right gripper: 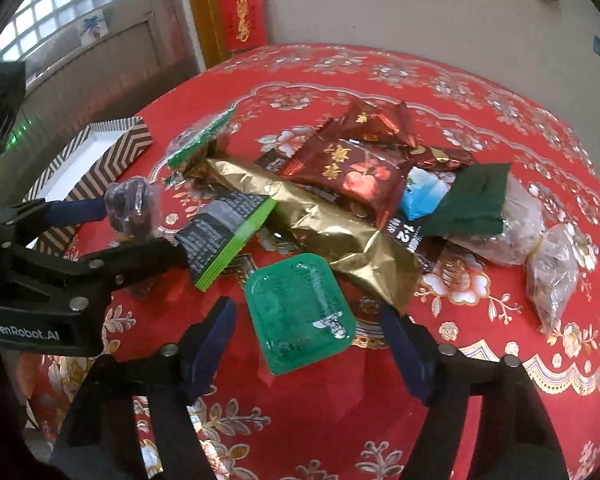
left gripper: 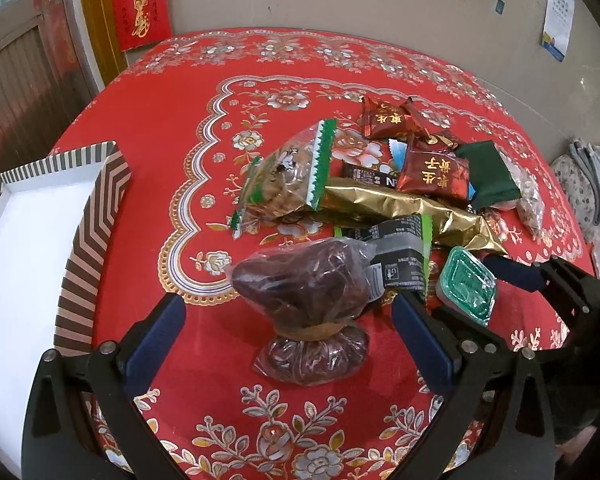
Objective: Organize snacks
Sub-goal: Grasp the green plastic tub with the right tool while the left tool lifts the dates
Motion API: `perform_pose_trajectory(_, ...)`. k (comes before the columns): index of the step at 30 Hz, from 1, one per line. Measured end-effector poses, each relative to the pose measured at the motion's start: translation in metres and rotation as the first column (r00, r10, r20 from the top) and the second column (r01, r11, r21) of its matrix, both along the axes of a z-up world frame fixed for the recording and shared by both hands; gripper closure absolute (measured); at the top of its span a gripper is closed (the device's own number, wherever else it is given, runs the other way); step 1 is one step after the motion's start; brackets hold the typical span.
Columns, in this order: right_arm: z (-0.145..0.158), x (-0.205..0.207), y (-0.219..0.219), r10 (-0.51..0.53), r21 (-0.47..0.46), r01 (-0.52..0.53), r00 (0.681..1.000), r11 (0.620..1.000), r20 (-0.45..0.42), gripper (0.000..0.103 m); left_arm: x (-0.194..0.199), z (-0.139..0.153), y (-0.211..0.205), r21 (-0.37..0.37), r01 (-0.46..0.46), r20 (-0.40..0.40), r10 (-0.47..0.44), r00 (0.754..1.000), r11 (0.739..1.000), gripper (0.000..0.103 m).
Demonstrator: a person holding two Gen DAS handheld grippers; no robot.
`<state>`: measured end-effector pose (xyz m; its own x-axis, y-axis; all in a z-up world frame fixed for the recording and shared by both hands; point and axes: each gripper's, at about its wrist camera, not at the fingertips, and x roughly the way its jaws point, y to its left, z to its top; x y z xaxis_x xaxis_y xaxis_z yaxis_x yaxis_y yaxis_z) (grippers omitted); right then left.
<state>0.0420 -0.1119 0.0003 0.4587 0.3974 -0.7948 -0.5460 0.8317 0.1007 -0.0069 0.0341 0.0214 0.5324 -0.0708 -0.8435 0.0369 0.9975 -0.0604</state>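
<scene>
My left gripper (left gripper: 288, 300) stands open around a clear bag of dark dried fruit (left gripper: 304, 296), tied with a brown band; a gap shows on each side of the bag. In the right wrist view the same bag (right gripper: 130, 208) sits between the left gripper's fingers. My right gripper (right gripper: 306, 310) is open around a green plastic tub (right gripper: 300, 312) lying on the red cloth, and its pads do not touch it. Behind lies the snack pile: a gold foil pack (right gripper: 320, 220), red packets (right gripper: 348, 172), a dark green packet (right gripper: 476, 200) and a black-and-green packet (right gripper: 224, 232).
A chevron-striped box (left gripper: 100, 216) with a white inside stands at the table's left edge. A clear bag with green trim (left gripper: 288, 172) and a clear bag of nuts (right gripper: 552, 276) flank the pile. The wall runs close behind the round table.
</scene>
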Motion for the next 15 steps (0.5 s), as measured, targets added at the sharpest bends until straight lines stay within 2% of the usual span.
perform_pose_trajectory(2,0.000,-0.002,0.003,0.003,-0.022,-0.002,1.000,1.000,0.011,0.040,0.000,0.000,-0.001,0.006,-0.004,0.003,0.004,1.000,1.000,0.000)
perform_pose_trajectory(3,0.000,-0.003,0.004,-0.001,-0.030,0.001,1.000,1.000,0.016,0.050,0.000,0.000,0.000,0.008,-0.008,0.005,0.008,1.000,1.000,0.000)
perform_pose_trajectory(4,0.001,-0.004,0.004,-0.001,-0.028,0.001,1.000,1.000,0.014,0.052,0.000,0.000,0.000,0.005,-0.012,0.005,0.012,1.000,1.000,0.000)
perform_pose_trajectory(10,0.002,-0.010,0.001,-0.008,-0.002,0.008,1.000,1.000,0.007,0.057,0.000,0.002,0.005,-0.016,-0.029,0.011,0.029,1.000,0.999,0.001)
perform_pose_trajectory(11,0.002,-0.012,0.000,-0.013,0.004,0.013,1.000,1.000,0.005,0.058,-0.001,0.003,0.005,-0.022,-0.031,0.014,0.031,0.999,0.999,0.004)
perform_pose_trajectory(13,0.002,-0.015,-0.002,-0.028,0.018,0.028,1.000,0.999,0.001,0.058,0.000,0.002,0.006,-0.034,-0.029,0.007,0.029,1.000,0.999,0.021)
perform_pose_trajectory(15,0.002,-0.019,-0.005,-0.037,0.030,0.037,0.999,0.999,-0.002,0.058,0.001,-0.001,0.006,-0.040,-0.011,-0.014,0.010,1.000,0.999,0.033)
